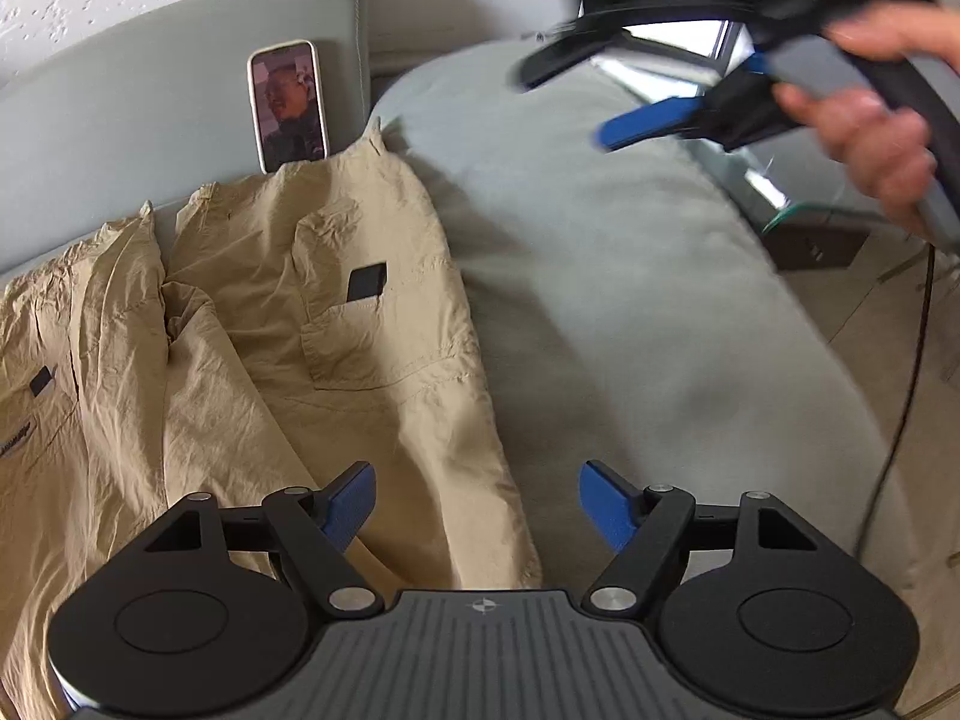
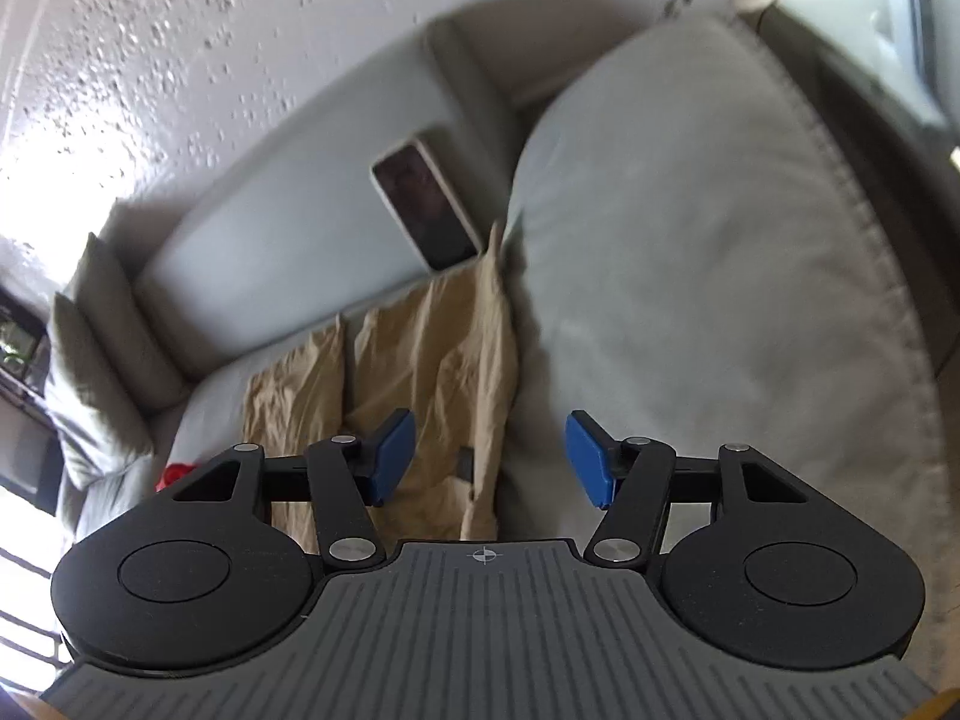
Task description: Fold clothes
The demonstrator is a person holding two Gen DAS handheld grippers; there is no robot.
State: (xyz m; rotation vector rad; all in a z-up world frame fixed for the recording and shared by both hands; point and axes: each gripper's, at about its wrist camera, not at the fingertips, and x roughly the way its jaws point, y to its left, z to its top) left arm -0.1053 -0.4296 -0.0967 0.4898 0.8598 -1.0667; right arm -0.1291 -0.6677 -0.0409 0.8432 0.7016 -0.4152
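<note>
Beige, crinkled fabric is being shown on a grey sofa (image 1: pixel 630 312): a pair of trousers (image 1: pixel 336 312) is lying spread over the seat, occupying the 9 o'clock half of the left wrist view and running out of frame at 7 and 9 o'clock. A small printed label at 9 o'clock is too blurred to be read; two dark tabs on the pockets carry no legible writing. A phone (image 1: pixel 288 105) is being propped against the back cushion at 11 o'clock, its lower end hidden behind the trouser edge.

The left gripper (image 1: pixel 477 507) is being held above the trouser hem at 6 o'clock, its blue pads (image 1: pixel 351 507) standing apart with nothing between them. The right gripper (image 2: pixel 489 459) is likewise being held with jaws apart and empty; in the left wrist view it is smeared by motion blur at 1 o'clock, gripped by a hand (image 1: pixel 864 138) partly cut off at 3 o'clock. A red object (image 2: pixel 174 474) at 9 o'clock in the right wrist view is mostly hidden and cannot be identified.
</note>
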